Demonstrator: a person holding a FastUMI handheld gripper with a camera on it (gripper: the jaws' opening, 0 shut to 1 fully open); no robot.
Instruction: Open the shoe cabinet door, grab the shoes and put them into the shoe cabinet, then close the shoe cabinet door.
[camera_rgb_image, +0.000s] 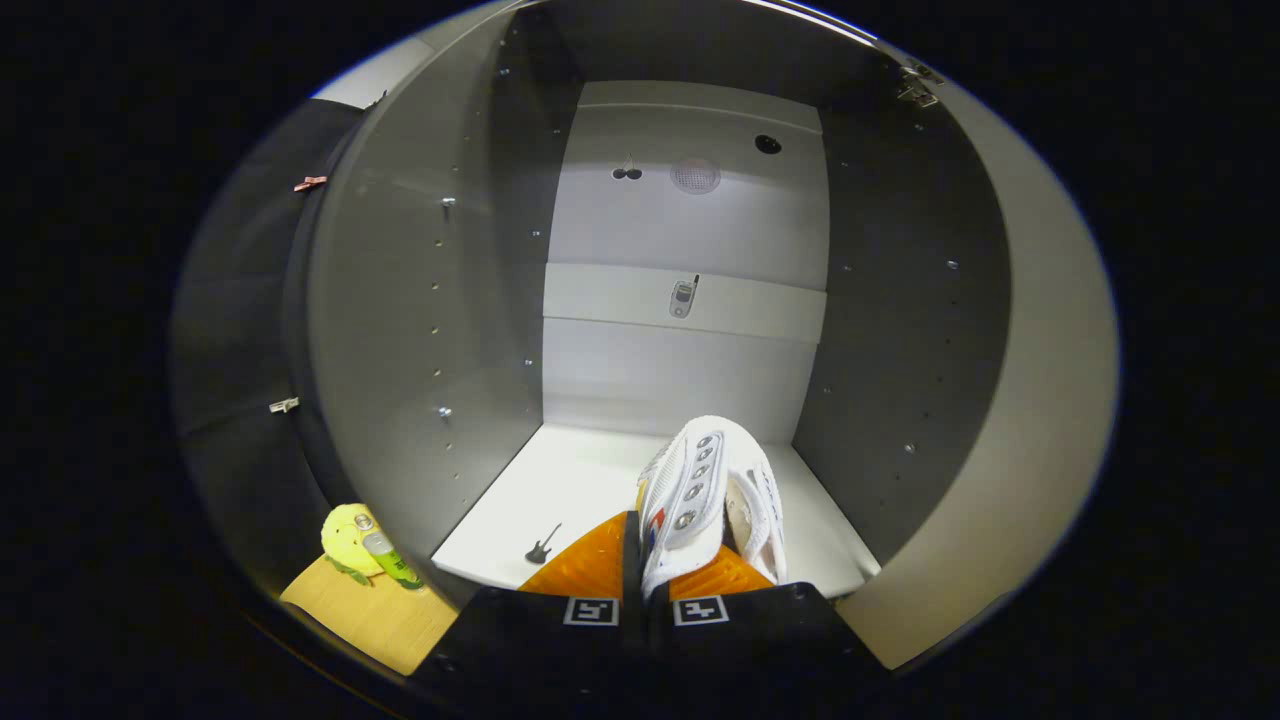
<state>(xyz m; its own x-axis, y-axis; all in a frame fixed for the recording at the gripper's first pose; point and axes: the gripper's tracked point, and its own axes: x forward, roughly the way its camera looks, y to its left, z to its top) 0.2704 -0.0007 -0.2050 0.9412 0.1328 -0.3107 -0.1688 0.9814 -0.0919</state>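
My gripper (650, 570) is shut on a white mesh shoe (705, 495), whose toe points ahead into the open shoe cabinet (420, 330). Both fingers (585, 565) press on the shoe's rear part. The shoe hangs just over the front of the cabinet's white bottom shelf (560, 490). The cabinet door (1030, 400) stands swung open on the right, its hinge (918, 92) at the top.
A small guitar-shaped sticker (541, 546) lies on the bottom shelf near its front edge. A phone-shaped sticker (683, 297) sits on the back panel's rail. Left of the cabinet, on a wooden surface (365, 610), lie a yellow toy (345, 535) and a small green bottle (388, 560).
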